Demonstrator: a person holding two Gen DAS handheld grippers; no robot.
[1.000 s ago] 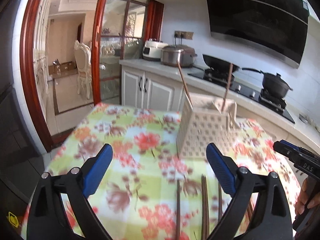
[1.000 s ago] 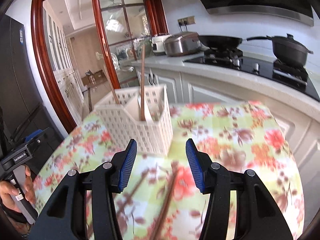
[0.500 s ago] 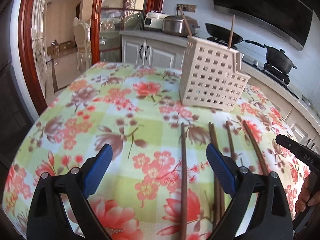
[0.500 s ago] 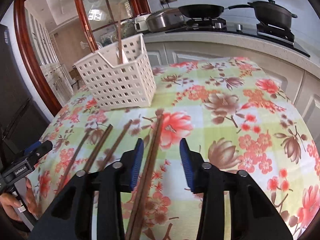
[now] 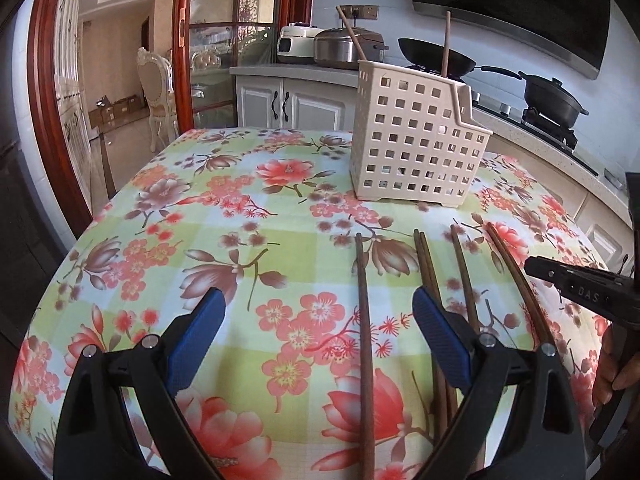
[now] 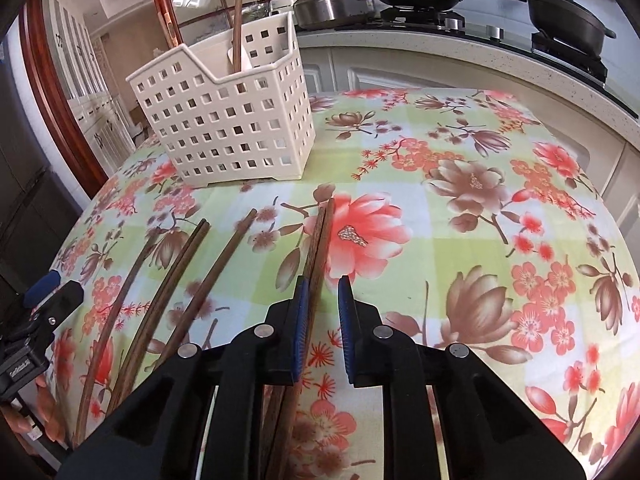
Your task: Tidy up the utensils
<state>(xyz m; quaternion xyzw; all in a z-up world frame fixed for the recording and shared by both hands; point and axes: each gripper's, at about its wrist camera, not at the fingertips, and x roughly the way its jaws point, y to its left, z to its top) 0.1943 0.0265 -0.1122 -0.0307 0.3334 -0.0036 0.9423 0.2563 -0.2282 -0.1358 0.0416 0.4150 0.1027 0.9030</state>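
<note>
Right gripper (image 6: 323, 312), jaws closing round the chopstick pair (image 6: 318, 248), nothing pinched yet: centre both sticks; left gripper (image 5: 320, 332) wide

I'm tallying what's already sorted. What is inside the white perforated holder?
Two brown chopsticks stand in the white holder, their tops poking above its rim. Their lower ends and the holder's floor are hidden by its walls.
</note>
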